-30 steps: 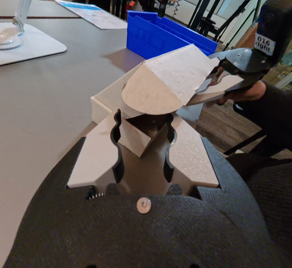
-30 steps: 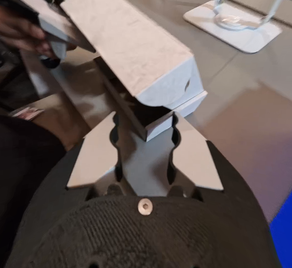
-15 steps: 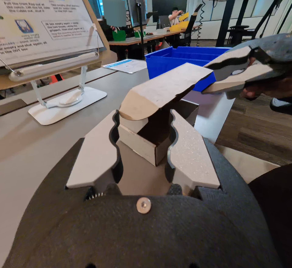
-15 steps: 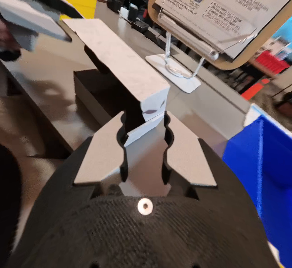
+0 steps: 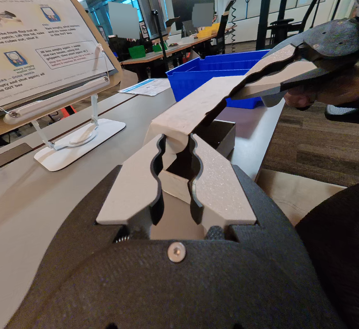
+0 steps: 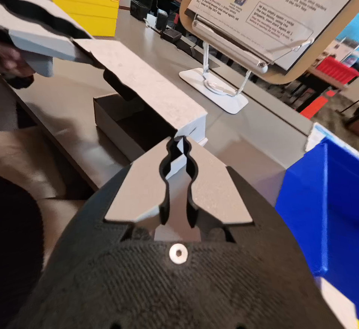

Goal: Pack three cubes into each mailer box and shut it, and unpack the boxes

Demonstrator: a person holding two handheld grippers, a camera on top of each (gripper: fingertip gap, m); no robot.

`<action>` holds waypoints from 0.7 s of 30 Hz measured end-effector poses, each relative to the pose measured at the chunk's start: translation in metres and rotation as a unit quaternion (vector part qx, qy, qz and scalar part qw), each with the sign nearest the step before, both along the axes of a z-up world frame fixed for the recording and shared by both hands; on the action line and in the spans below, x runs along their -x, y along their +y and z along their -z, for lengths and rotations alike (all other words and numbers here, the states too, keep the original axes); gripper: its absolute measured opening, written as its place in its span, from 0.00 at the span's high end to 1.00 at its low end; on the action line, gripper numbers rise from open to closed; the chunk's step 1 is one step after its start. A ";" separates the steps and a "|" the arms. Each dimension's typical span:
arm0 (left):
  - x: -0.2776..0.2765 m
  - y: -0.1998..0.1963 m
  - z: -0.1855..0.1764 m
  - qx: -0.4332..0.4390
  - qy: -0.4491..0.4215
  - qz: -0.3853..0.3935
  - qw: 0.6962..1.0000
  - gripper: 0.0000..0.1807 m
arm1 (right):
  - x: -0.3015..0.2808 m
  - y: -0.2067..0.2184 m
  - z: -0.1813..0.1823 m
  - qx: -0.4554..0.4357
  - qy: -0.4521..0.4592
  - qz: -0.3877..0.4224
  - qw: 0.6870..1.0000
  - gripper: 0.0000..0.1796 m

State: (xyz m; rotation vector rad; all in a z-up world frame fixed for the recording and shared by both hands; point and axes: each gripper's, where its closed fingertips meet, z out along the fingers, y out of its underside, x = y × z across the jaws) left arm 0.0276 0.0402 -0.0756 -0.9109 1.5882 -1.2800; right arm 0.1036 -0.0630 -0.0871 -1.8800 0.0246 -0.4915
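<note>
A white mailer box stands near the table's edge, its base [image 5: 174, 185] open and dark inside; no cubes show. Its lid [image 5: 194, 110] hangs half raised over the base. My left gripper [image 5: 177, 138] is shut on the lid's near side flap. My right gripper [image 5: 245, 84] shows farther off, clamped on the lid's other end. In the right wrist view, my right gripper [image 6: 177, 138] is nearly closed on the lid's [image 6: 139, 79] corner flap above the base [image 6: 116, 131]. The left gripper [image 6: 77, 49] pinches the far end.
A blue bin [image 5: 204, 75] stands behind the box and also shows in the right wrist view [image 6: 320, 213]. A yellow bin [image 6: 83, 5] sits on the other side. A document stand [image 5: 77, 141] with a printed sheet stands on the grey table [image 5: 38, 193]. The table edge drops to the floor beside the box. The gap from one gripper's tips to the other's is roughly 15 cm.
Both grippers' jaws have narrowed onto the lid's two ends. The lid has come down from a steep tilt to nearly level over the base. Both cameras have tilted up.
</note>
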 end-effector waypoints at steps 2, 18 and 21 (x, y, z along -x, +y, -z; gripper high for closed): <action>0.000 -0.002 0.004 0.003 0.013 0.007 1.000 0.89 | 0.000 -0.001 0.005 0.004 0.032 -0.004 0.999 0.97; -0.005 -0.008 0.062 -0.047 0.148 0.000 0.988 0.92 | -0.005 -0.005 0.060 0.122 0.069 -0.005 0.990 1.00; -0.005 -0.010 0.065 -0.050 0.154 0.004 0.987 0.89 | -0.007 -0.005 0.063 0.124 0.060 -0.006 0.990 0.99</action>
